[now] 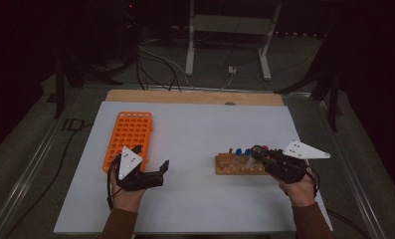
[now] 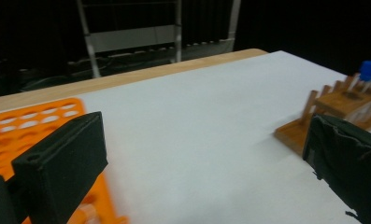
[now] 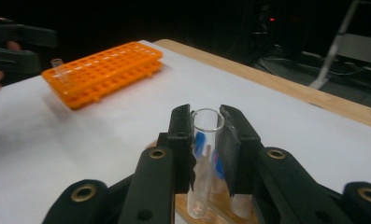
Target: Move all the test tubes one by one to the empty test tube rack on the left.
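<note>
Orange rack (image 1: 128,135): one clear tube, seemingly. Wooden rack (image 1: 237,164): blue-capped tubes (image 1: 243,152). Right gripper (image 3: 206,140) clamps an uncapped test tube (image 3: 205,158); left gripper (image 1: 152,159) spread, empty.

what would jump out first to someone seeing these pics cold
The bright orange tube rack on the white table's left side grabs the eye first. Next is the right claw, shut on a clear glass tube above the wooden rack at the right. The left claw hangs open beside the orange rack.
</note>
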### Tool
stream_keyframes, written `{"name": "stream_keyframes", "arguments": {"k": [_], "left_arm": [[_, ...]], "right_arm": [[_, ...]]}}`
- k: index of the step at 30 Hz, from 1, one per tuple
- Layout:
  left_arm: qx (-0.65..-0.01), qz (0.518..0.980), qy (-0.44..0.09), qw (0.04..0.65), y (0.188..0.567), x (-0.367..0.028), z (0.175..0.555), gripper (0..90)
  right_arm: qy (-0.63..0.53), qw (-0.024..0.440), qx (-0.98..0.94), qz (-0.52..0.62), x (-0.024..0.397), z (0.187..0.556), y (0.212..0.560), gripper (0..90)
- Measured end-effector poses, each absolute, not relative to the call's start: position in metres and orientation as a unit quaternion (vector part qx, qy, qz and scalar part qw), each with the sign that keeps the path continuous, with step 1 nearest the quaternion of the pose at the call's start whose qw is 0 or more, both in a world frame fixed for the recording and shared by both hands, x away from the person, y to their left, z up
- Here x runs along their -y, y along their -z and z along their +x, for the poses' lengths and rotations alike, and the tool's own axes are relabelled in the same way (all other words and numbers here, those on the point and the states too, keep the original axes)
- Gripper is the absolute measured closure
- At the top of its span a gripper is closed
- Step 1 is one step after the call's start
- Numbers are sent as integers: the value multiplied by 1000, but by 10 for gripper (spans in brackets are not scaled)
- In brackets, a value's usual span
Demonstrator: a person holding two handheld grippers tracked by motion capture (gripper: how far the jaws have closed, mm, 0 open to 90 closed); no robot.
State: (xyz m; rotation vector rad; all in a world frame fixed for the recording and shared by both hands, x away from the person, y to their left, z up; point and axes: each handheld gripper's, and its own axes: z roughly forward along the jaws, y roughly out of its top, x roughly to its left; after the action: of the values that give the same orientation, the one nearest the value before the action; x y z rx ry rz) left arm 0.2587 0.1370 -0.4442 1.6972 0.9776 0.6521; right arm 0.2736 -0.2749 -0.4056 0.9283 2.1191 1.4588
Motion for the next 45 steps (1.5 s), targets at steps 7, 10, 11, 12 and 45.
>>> {"name": "stream_keyframes", "arguments": {"k": [7,10,11,12,45], "left_arm": [[-374,724,-251,523,440,-97,262,6],[-361,730,-240,529,440,-78,263,9],[-355,733,-235,530,440,-73,264,9],[-349,737,-231,531,440,-66,264,11],[-258,790,-116,544,460,19,269,688]], "right_arm": [[-522,187,-768,319,257,273,410,758],[-522,182,-771,316,252,273,412,758],[-522,181,-772,315,250,273,413,758],[-523,179,-772,315,249,273,414,758],[-514,148,-793,290,223,270,426,758]]}}
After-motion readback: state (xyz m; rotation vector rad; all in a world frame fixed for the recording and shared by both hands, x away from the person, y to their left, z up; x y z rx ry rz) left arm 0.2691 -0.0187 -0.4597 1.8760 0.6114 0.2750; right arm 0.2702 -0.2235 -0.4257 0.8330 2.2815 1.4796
